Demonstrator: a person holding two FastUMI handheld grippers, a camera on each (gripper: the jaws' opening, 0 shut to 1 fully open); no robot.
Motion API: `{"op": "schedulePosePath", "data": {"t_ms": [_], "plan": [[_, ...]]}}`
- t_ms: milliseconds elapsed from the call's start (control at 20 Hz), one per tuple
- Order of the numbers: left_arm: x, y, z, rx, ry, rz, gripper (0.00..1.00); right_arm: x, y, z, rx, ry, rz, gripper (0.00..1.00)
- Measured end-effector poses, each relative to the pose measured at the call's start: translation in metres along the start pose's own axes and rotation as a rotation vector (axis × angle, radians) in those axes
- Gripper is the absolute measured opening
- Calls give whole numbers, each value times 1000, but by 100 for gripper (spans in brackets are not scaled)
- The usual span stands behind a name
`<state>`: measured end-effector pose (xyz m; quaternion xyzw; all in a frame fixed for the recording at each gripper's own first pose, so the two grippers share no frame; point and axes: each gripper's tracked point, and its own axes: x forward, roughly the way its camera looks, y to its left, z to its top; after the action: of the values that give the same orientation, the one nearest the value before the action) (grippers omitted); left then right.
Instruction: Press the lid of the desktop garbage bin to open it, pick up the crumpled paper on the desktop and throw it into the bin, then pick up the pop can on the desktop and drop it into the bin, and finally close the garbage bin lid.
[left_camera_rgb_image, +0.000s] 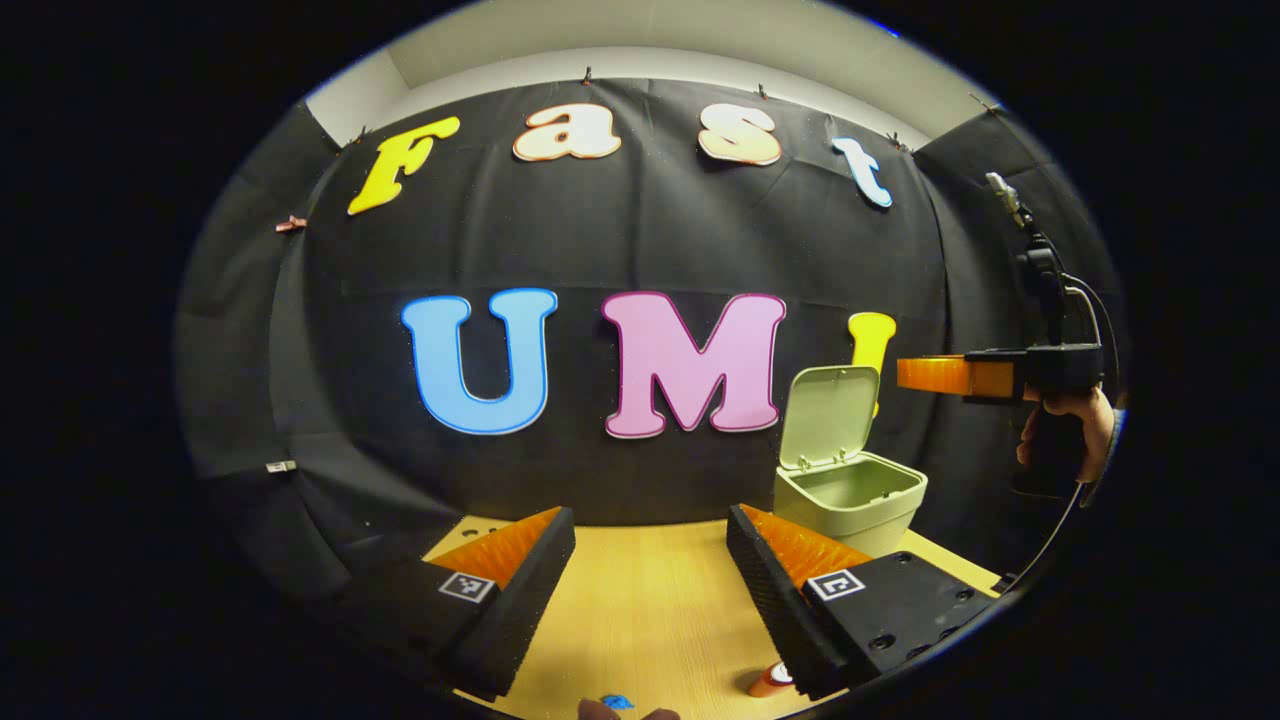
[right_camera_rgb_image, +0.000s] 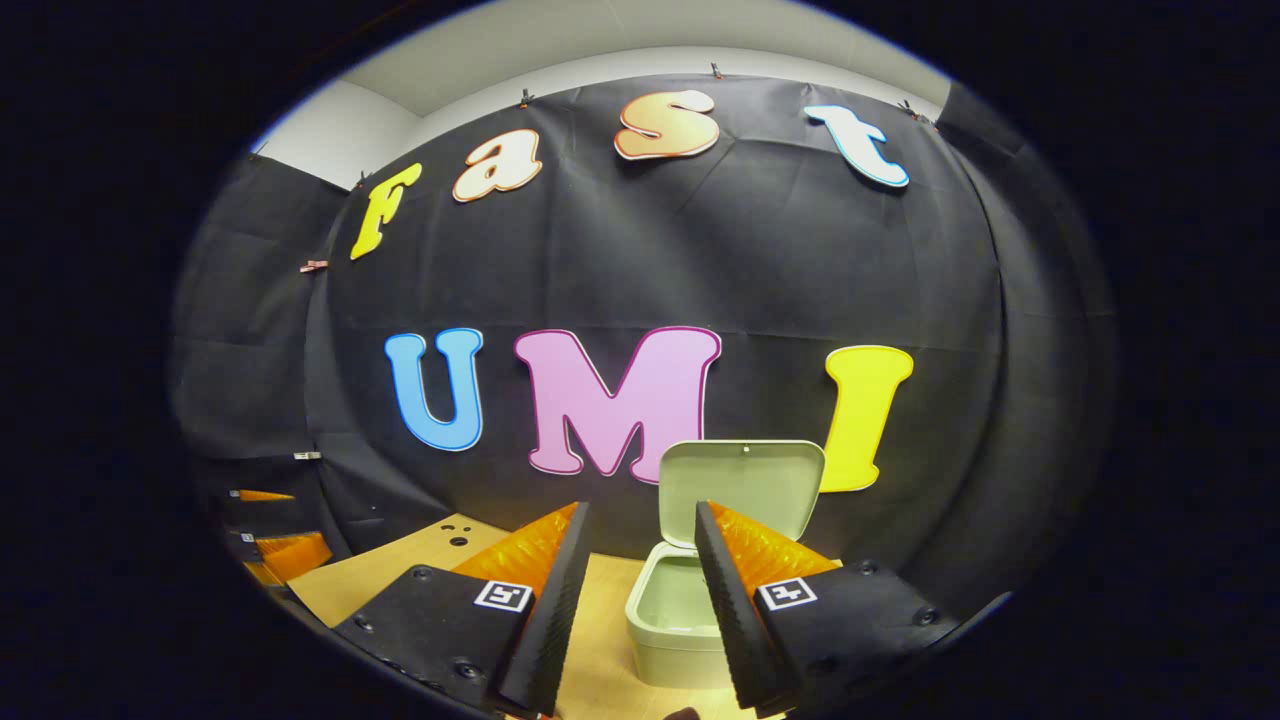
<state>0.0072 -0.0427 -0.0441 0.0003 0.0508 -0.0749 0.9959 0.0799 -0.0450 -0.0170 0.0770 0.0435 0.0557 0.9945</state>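
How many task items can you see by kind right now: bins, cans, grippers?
Garbage bin, lid open: 1
Pop can, partly visible at the table's near edge: 1
Grippers: 2, the left gripper and the right gripper
Total: 4

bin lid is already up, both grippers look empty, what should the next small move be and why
Probably lower the left gripper toward the pop can lying on the table beside its finger. The bin stands open with its lid upright, and both the left gripper and right gripper have their jaws apart with nothing between them. I can't spot the crumpled paper, so check for it first.
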Motion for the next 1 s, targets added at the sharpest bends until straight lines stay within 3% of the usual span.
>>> {"op": "schedulePosePath", "data": {"t_ms": [200,600,1000], "plan": [[5,1,-40,-19,93,-19,98,-21,16,-6,-37,-14,13,66],[8,13,-164,-25,341,-27,100,-46,37,-17,-6,37,41,73],[-1,21,-273,-12,494,-87,92,-53,31,-21,10,64,21,72]]}}
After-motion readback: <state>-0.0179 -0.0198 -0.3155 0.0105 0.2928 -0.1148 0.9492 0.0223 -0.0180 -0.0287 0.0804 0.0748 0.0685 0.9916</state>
